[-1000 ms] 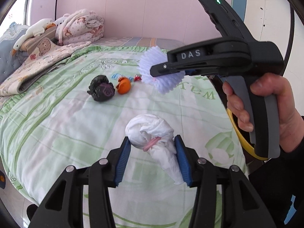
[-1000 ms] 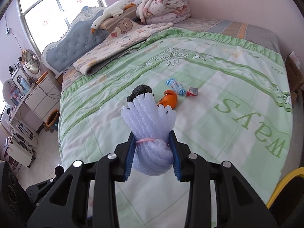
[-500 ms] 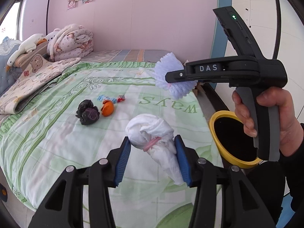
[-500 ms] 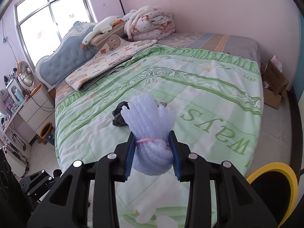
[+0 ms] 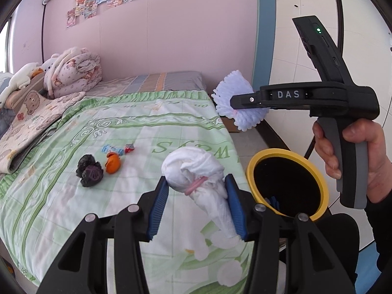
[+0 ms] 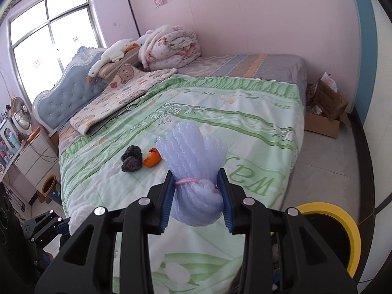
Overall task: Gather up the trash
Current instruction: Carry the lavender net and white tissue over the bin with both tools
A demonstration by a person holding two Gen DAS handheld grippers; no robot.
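My left gripper (image 5: 196, 197) is shut on a white cloth bundle (image 5: 196, 169) tied with a pink band, held above the bed's foot edge. My right gripper (image 6: 196, 197) is shut on a pale purple foam net bundle (image 6: 193, 169); it also shows in the left wrist view (image 5: 235, 103), up and to the right. A yellow-rimmed trash bin (image 5: 286, 183) with a dark inside stands right of the bed, also in the right wrist view (image 6: 343, 227). On the bed lie a black bag wad (image 5: 89, 172), an orange peel (image 5: 113, 164) and small candy wrappers (image 5: 118, 149).
The bed has a green patterned quilt (image 5: 73, 196), with a folded blanket and pillows (image 6: 127, 83) at its head. Cardboard boxes (image 6: 325, 107) stand on the floor by the far wall. A white bedside cabinet (image 6: 31, 154) stands at the left.
Both grippers have drawn back from the bed and risen with their bundles. The yellow bin has come further into view at the right.
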